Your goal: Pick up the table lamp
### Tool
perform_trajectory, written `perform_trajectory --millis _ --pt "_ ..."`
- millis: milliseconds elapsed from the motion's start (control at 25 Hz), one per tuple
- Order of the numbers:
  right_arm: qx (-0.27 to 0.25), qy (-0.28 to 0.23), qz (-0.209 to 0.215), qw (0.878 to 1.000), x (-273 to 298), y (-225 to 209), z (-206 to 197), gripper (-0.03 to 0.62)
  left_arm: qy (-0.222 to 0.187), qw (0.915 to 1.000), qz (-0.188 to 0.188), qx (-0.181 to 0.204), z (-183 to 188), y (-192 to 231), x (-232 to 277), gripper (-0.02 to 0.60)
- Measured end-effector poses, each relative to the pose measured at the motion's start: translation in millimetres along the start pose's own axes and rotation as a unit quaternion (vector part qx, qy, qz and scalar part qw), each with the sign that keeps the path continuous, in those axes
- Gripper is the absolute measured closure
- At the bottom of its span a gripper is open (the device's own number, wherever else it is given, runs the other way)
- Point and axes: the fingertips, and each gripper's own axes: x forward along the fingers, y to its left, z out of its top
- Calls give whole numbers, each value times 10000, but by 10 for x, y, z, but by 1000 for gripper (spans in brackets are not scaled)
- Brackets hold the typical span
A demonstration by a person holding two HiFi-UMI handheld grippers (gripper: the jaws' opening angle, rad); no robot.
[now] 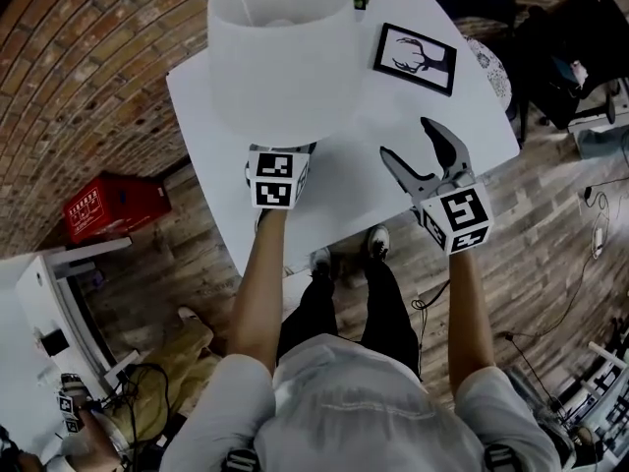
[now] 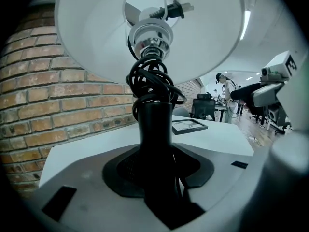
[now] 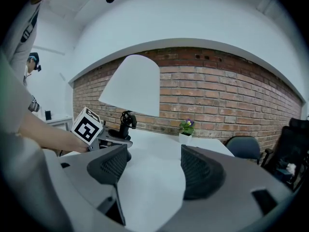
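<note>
White table (image 1: 344, 180) fills the head view's upper centre, where the table lamp (image 1: 282, 52) hides with its shade the left gripper (image 2: 155, 166) clamped on its black stem (image 2: 155, 124), while the right gripper (image 1: 408, 141) gapes wide, empty, centre right.

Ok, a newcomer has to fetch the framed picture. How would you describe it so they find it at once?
Go to the white table beside the brick wall. To the right of the table lamp with the big white shade lies the framed picture. It alone is flat and black-framed, with a dark antlered drawing on white.
</note>
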Motion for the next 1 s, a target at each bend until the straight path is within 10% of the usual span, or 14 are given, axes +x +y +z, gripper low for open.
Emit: perform_trajectory --millis 1000 --pt "116 -128 -640 9978 -899 361 701 249 559 9930 -1040 76 610 -527 -1059 414"
